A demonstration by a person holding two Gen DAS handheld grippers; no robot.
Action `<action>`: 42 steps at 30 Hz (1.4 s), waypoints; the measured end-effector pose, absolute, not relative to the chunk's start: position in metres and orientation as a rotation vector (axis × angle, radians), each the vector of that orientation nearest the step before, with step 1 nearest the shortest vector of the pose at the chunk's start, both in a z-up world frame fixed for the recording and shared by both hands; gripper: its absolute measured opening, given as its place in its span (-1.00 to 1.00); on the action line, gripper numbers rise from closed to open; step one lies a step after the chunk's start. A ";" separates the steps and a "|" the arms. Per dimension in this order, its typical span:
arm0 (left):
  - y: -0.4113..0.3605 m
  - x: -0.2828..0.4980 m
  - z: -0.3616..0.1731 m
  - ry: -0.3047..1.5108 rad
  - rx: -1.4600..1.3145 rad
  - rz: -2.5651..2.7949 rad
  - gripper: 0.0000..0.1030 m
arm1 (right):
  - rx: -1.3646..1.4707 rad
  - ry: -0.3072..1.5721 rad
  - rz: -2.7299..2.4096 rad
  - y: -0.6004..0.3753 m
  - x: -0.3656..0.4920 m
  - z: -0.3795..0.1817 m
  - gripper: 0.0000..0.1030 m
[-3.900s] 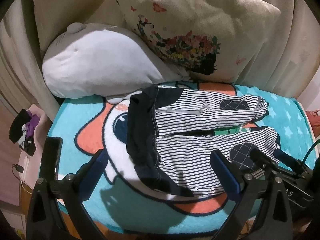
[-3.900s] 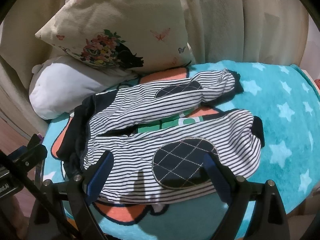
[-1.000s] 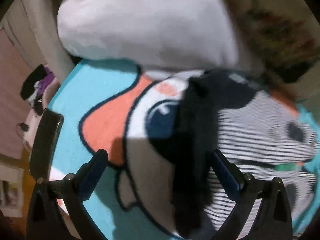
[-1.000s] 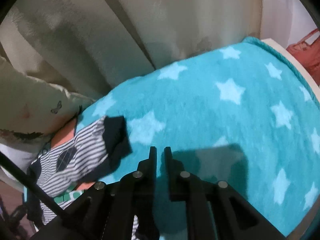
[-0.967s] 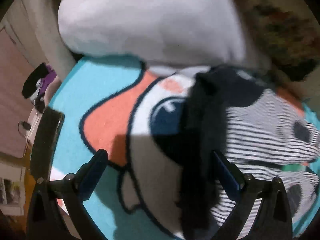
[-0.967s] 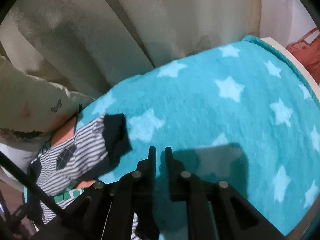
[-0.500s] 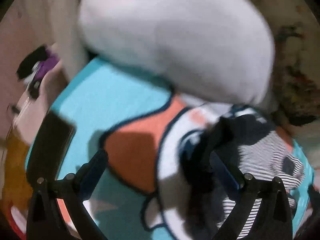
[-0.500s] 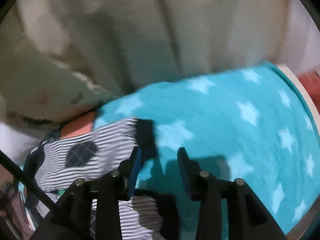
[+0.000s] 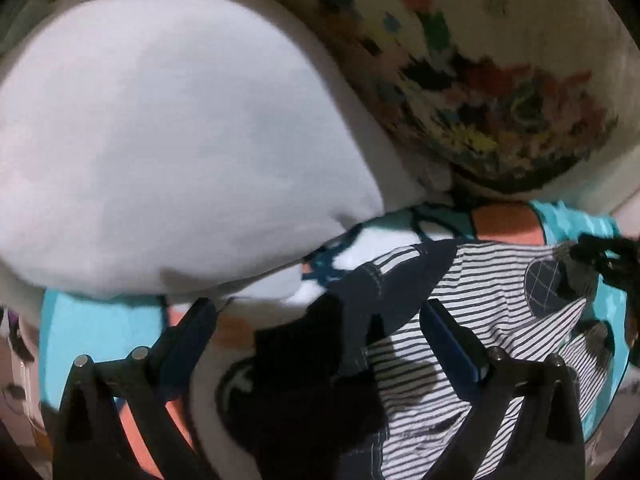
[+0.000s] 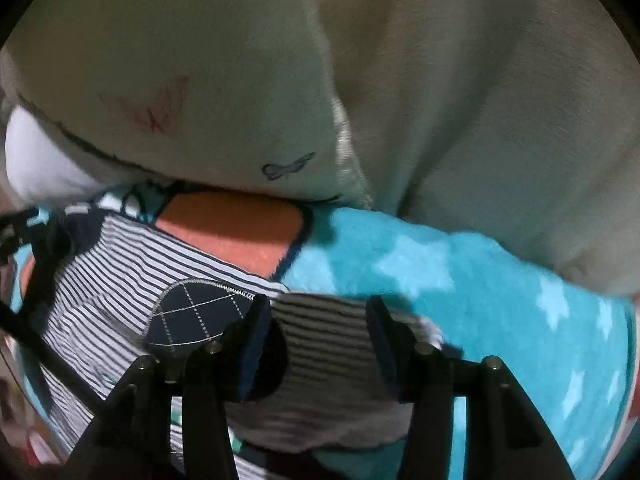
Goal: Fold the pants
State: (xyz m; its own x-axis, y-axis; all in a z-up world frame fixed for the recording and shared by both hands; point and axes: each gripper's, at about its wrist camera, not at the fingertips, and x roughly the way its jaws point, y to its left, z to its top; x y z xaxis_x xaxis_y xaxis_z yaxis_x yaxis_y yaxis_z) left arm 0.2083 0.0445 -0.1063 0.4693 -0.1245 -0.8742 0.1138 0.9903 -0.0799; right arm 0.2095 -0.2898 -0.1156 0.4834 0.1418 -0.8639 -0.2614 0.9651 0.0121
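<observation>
Striped cotton pants (image 10: 120, 280) lie lower left; my right gripper (image 10: 316, 336) is opening over their cuff, my left gripper (image 9: 320, 344) apart over the waistband; I should release gently.

A teal star-printed blanket (image 10: 500, 280) covers the surface in the lower right. A white plush cushion (image 9: 168, 140) fills the upper left, a floral pillow (image 9: 500, 92) the upper right. Cream curtain folds (image 10: 480, 100) hang behind.

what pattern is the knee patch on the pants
Dark navy with a pale stitched diamond grid, clearest in the right wrist view.
</observation>
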 end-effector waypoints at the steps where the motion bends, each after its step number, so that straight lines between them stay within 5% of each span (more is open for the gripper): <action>1: 0.042 0.212 -0.108 1.075 -0.004 -0.160 0.97 | -0.138 1.048 0.260 -0.288 0.213 -0.118 0.06; 16: 0.019 0.242 -0.137 1.171 0.056 -0.242 0.93 | -0.224 1.077 0.396 -0.276 0.227 -0.143 0.41; 17: 0.017 0.242 -0.138 1.173 0.056 -0.245 0.85 | -0.222 1.076 0.398 -0.277 0.226 -0.143 0.33; 19: 0.017 0.241 -0.138 1.187 0.061 -0.243 0.28 | -0.200 1.078 0.403 -0.279 0.222 -0.141 -0.07; 21: 0.016 0.241 -0.139 1.210 0.065 -0.243 -0.21 | -0.157 1.103 0.439 -0.280 0.221 -0.139 -0.79; 25: 0.015 0.237 -0.134 1.215 0.067 -0.252 -0.82 | -0.078 1.120 0.447 -0.293 0.221 -0.138 -0.86; 42: 0.031 0.173 -0.066 1.069 0.117 -0.242 -0.86 | 0.013 0.989 0.371 -0.284 0.152 -0.091 -0.91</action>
